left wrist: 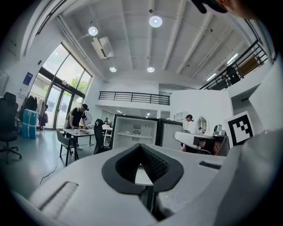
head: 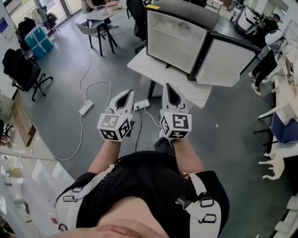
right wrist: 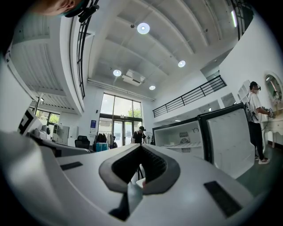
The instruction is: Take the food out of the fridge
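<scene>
A small fridge (head: 174, 39) stands on a white table (head: 144, 69) ahead of me, its door (head: 228, 58) swung open to the right. The pale inside shows a shelf; I can make out no food from here. My left gripper (head: 127, 93) and right gripper (head: 166, 87) are held side by side in front of my body, pointing at the table, both shut with nothing in them. The left gripper view has the left gripper (left wrist: 140, 146) with tips together and the open fridge (left wrist: 132, 132) beyond. The right gripper (right wrist: 140, 148) likewise sits shut before the fridge (right wrist: 181, 139).
A power strip (head: 86, 108) and white cables lie on the grey floor left of the table. A black office chair (head: 23, 69) stands at the far left. A person (left wrist: 77, 119) leans over another table (head: 100, 14) behind. More people and white furniture (head: 272, 158) stand at the right.
</scene>
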`<state>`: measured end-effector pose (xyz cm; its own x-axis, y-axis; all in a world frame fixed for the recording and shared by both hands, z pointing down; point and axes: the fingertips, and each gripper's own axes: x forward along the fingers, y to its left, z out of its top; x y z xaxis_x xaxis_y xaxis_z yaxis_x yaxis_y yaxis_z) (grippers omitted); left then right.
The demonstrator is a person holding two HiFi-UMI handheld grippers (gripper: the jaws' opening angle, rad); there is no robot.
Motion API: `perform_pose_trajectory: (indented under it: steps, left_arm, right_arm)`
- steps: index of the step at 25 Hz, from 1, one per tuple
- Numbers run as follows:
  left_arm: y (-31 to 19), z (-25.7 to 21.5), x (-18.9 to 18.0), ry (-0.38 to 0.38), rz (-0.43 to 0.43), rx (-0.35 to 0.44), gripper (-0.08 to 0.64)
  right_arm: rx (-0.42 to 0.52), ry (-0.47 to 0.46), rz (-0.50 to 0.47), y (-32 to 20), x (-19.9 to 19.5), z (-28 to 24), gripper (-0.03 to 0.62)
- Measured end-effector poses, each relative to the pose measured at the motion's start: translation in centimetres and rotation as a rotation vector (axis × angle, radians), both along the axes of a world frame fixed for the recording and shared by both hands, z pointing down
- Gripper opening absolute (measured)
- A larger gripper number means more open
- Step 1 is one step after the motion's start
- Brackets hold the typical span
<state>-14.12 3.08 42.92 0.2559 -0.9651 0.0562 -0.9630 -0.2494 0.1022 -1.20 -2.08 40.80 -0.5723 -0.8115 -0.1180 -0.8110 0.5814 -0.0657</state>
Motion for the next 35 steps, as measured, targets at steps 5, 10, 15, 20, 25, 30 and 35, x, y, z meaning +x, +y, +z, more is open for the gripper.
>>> perform_pose_trajectory:
  steps: [5, 10, 15, 20, 25, 30, 35]
  left_arm:
    - [-6.9, 0.1, -0.3, -0.017, -0.015, -0.004, 0.003]
    - [-14.9, -0.3, 0.4, -0.027, -0.021, -0.019, 0.003]
    - [-23.1, -1.4, 1.8, -0.022, -0.023, -0.012, 0.003]
    - [-29.1, -1.7, 2.7, -0.014, -0.032, -0.017, 0.003]
    - [-33.4, -1.6, 1.8, 0.013, -0.021, -0.035, 0.003]
    - [-37.2, -1.0, 0.7, 0.127, 0.033, -0.065, 0.003]
    - [-40.4, 0.5, 0.7, 0.506, 0.157, -0.186, 0.005]
  right_arm:
    - [0.027, -0.013, -0.001, -7.0, 0.1, -0.3, 0.008]
    - [0.011, -0.010, -0.017, -14.9, 0.5, -0.6, 0.008]
    - [0.006, 0.009, -0.026, -22.5, 1.6, -0.8, 0.008]
    - [0.008, 0.012, -0.015, -28.2, 3.2, -1.5, 0.008]
    - [-0.018, 0.019, 0.011, -31.6, 3.1, -0.6, 0.008]
    - [-0.041, 0.018, 0.056, -33.0, 2.6, 0.4, 0.008]
    - [-0.078, 0.017, 0.106, -33.9, 2.6, 1.4, 0.008]
